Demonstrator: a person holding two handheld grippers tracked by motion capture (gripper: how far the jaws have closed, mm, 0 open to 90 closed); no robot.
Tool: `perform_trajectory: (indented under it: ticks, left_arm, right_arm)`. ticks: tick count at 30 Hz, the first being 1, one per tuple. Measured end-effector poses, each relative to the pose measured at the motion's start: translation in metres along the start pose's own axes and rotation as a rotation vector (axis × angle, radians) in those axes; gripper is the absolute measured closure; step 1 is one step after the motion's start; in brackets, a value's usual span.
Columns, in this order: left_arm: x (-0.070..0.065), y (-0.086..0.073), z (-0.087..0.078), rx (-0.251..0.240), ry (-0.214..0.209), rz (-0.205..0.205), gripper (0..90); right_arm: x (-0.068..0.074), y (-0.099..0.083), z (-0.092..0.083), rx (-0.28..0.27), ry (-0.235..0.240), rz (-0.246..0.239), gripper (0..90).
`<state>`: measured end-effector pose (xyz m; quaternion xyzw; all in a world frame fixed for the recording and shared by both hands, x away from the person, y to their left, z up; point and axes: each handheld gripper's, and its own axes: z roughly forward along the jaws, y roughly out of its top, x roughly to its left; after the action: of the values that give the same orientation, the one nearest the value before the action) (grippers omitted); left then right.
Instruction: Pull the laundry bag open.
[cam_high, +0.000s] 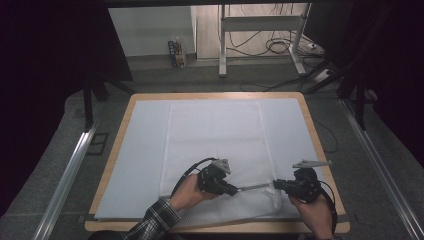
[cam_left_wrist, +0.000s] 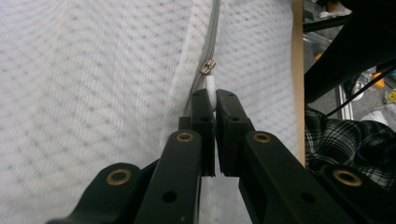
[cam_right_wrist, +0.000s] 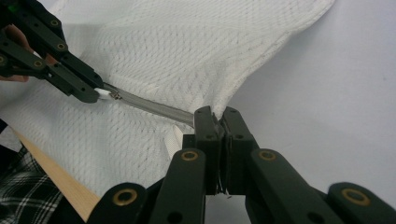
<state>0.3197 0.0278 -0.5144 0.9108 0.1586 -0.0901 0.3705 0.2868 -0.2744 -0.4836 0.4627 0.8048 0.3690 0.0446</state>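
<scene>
Two grippers: I see both low on the table (cam_high: 320, 150), near 6 o'clock.
Left gripper (cam_high: 235, 190): jaws pinched on the white zipper pull (cam_left_wrist: 211, 86).
Right gripper (cam_high: 276, 184): jaws clamped on the mesh bag's (cam_high: 215, 145) zipper-end corner.
Zipper (cam_high: 254, 187): grey, stretched taut between them, from my 9 to 3 o'clock.
Mesh bag: flat on the white cloth (cam_high: 140, 150).

Far half of the counter (cam_high: 215, 96) lies open, while the taut zipper (cam_high: 254, 187) bars passage between both grippers.
</scene>
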Motion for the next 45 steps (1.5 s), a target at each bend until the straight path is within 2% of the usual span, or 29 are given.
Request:
perform_trajectory:
  ticks: [12, 36, 45]
  left_arm:
    - [-0.002, -0.012, -0.01, -0.002, 0.021, 0.001, 87.6]
    - [-0.001, -0.033, -0.026, -0.057, 0.018, -0.047, 87.6]
    - [0.0, -0.042, -0.032, -0.061, 0.025, -0.063, 87.6]
  right_arm:
    - [-0.001, -0.002, -0.001, -0.004, 0.008, 0.002, 86.2]
    - [0.0, -0.005, -0.004, -0.008, 0.021, 0.006, 86.2]
    - [0.0, -0.005, -0.003, -0.004, 0.022, 0.003, 86.2]
